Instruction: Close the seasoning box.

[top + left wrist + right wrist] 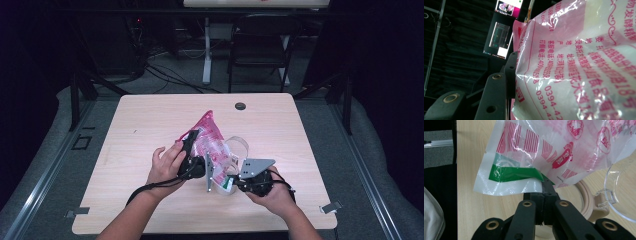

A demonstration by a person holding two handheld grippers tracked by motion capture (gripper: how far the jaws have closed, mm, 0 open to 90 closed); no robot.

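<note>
At table centre, right gripper point(544, 195) jaws pressed together, pinching the red-printed plastic bag point(554, 150) at its green-taped edge. Left gripper point(192, 150) clamps the bag's 10 o'clock side. Clear lidded container point(621, 192) sits at 3 o'clock, under the bag.

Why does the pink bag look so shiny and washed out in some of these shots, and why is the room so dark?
In the left gripper view the bag sits very close, bleached by glare streaks; in the right gripper view its creases glint but the print stays sharp; in the high view light falls on the table while the surroundings stay dark.
</note>
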